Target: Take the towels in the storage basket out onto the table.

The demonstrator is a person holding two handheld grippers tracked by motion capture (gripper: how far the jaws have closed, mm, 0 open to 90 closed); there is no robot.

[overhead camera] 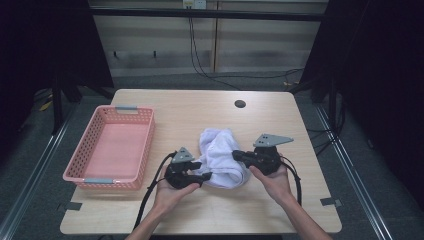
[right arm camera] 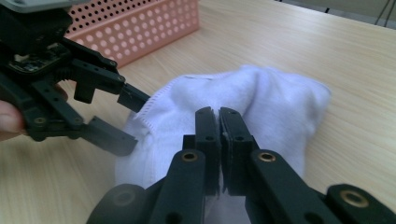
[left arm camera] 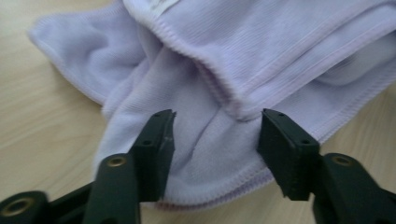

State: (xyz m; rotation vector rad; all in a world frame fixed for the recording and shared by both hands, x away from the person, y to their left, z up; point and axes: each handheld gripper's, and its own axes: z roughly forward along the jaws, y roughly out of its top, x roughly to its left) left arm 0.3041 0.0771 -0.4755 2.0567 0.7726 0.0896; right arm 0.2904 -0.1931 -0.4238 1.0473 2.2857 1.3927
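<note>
The crumpled white knitted cloth (overhead camera: 221,157) is lying mid-table (overhead camera: 200,107), soft and light. Right tongs (right arm camera: 219,122) are pinching a fold shut; left tongs (left arm camera: 215,140) are straddling the stitched hem half-open, the firmer hold.

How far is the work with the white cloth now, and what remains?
Done: little; the white cloth lies crumpled on the table, and the pink basket is empty. In hand: the right gripper is shut, apparently pinching a fold of cloth; the left gripper is open, its jaws astride the cloth's edge. Left: probably closing the left gripper, then spreading or folding the cloth.
</note>
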